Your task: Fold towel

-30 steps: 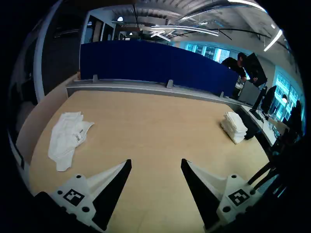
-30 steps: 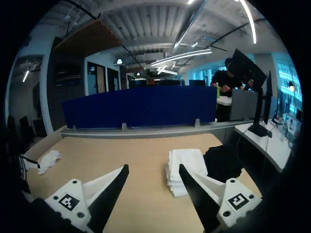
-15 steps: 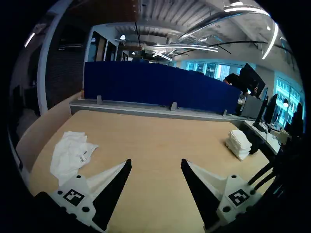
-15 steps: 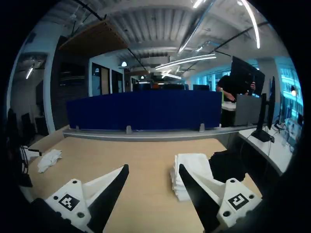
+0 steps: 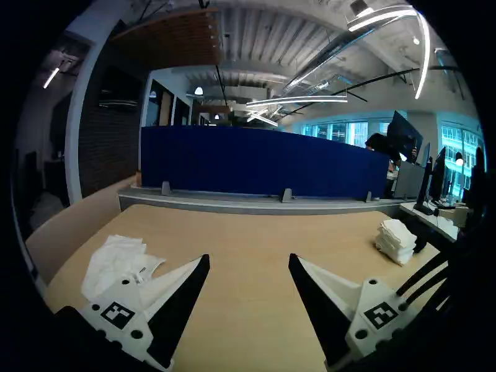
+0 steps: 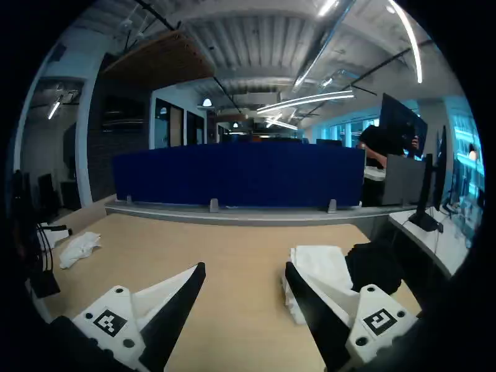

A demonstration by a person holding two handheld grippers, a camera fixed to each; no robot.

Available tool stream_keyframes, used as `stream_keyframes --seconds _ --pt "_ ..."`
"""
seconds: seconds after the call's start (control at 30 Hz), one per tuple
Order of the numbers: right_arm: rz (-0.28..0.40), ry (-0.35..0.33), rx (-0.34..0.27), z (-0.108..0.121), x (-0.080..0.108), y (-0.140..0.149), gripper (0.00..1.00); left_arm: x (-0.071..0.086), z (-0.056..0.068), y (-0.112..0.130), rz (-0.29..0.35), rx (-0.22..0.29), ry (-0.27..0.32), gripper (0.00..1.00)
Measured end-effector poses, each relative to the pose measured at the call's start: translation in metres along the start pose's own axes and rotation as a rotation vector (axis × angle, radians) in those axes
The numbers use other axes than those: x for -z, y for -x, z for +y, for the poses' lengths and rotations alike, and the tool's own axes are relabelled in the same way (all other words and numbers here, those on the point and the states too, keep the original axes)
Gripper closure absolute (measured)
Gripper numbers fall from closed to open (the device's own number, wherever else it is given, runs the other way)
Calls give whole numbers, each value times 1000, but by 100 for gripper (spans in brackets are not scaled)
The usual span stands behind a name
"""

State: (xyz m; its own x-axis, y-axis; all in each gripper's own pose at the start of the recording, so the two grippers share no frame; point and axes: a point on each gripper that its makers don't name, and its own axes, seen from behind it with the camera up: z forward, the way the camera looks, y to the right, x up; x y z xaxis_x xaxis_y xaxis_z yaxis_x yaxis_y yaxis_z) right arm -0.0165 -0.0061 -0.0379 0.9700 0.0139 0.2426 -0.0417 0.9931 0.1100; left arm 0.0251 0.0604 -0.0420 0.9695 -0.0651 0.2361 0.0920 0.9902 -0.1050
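Note:
A crumpled white towel (image 5: 118,263) lies on the wooden table at the left, just beyond my left gripper's left finger. My left gripper (image 5: 248,266) hangs open above the table with nothing between its fingers. The same crumpled towel (image 6: 79,247) appears far left in the right gripper view. A stack of folded white towels (image 6: 317,266) sits right behind my right gripper's right finger, and this stack (image 5: 397,240) lies at the right in the left gripper view. My right gripper (image 6: 245,273) is open and holds nothing.
A blue partition (image 5: 260,160) on a grey rail runs along the table's far edge (image 5: 248,208). A black cloth (image 6: 375,265) lies beside the folded stack. Monitors (image 6: 428,186) and a person (image 6: 378,139) stand at the desks on the right. Cables (image 6: 43,239) hang at the left.
Both grippers have tilted upward, so the table and towels have slid lower in each view and more ceiling shows. Both stay open and hold nothing.

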Motion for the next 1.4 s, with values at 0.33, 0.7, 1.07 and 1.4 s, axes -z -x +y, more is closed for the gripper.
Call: stream_keyframes --seconds 0.33,0.7,1.07,1.4 --pt "-18 -13 12 -10 -17 2 0 -11 -13 7 103 -62 -67 6" --pt "-41 -13 51 -23 -33 7 0 -23 -23 35 152 -83 -97 6" --pt "-73 -8 90 -35 -41 24 0 -35 -30 52 199 -154 -117 5" --pt "-83 -16 110 -42 -46 28 0 -38 -32 57 226 -151 -110 6"
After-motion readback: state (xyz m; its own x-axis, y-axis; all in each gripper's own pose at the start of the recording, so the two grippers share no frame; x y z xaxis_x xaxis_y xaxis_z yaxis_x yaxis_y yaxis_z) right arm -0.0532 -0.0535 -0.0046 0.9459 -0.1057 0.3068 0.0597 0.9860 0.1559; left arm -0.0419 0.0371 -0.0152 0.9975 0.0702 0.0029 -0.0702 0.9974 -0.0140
